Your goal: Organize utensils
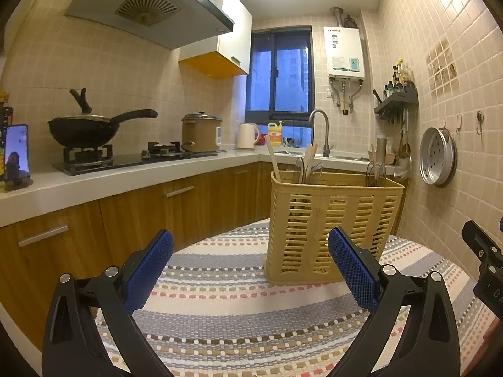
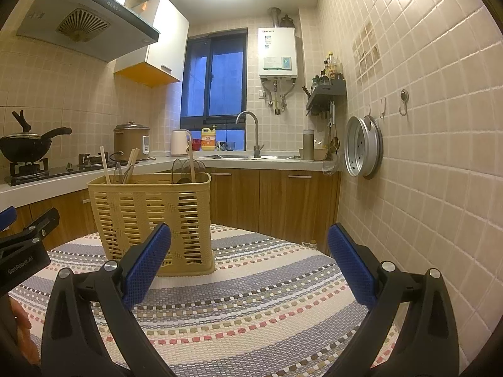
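A tan slatted plastic basket (image 1: 330,220) (image 2: 151,220) stands upright on the striped cloth of the table (image 1: 220,298) (image 2: 267,282). Wooden chopsticks (image 1: 273,160) (image 2: 105,165) and clear plastic spoons (image 1: 375,172) (image 2: 188,168) stick up out of it. My left gripper (image 1: 250,242) is open, nothing between its blue pads, a short way in front of the basket. In its own view my right gripper (image 2: 250,235) is open and empty too, to the right of the basket; its black body shows at the left wrist view's right edge (image 1: 487,267).
A kitchen counter (image 1: 94,185) runs along the left with a wok on a gas stove (image 1: 85,128), a rice cooker (image 1: 201,132) and a kettle (image 1: 246,135). A sink with a tap (image 2: 251,135) is at the back. A metal steamer tray (image 2: 361,147) hangs on the tiled right wall.
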### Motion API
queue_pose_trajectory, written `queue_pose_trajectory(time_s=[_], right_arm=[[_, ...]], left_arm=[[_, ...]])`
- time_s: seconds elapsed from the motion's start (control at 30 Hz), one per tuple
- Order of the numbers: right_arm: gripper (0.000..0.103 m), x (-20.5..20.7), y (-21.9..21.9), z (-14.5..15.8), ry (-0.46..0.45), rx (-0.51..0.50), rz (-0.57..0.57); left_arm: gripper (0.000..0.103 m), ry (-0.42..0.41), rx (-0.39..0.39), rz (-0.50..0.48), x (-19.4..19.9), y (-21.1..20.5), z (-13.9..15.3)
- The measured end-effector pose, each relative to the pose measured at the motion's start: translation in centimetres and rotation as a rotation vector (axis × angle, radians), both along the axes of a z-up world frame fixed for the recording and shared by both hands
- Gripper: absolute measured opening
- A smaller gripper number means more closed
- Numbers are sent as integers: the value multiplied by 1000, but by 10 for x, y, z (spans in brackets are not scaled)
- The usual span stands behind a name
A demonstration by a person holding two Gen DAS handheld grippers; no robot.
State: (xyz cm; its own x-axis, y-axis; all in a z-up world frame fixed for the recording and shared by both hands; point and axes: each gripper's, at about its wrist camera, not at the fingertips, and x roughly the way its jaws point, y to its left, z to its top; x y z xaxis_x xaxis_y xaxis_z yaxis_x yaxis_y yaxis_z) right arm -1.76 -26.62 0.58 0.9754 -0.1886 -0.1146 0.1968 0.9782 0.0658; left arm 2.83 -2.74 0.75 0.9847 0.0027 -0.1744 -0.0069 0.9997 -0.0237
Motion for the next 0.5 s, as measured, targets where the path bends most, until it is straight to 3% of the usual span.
queue_pose_trajectory(time_s=[0.5], right_arm=[[95, -1, -1, -1, -3, -3, -1]], left_arm=[[96, -11, 41, 15, -2, -3, 0]])
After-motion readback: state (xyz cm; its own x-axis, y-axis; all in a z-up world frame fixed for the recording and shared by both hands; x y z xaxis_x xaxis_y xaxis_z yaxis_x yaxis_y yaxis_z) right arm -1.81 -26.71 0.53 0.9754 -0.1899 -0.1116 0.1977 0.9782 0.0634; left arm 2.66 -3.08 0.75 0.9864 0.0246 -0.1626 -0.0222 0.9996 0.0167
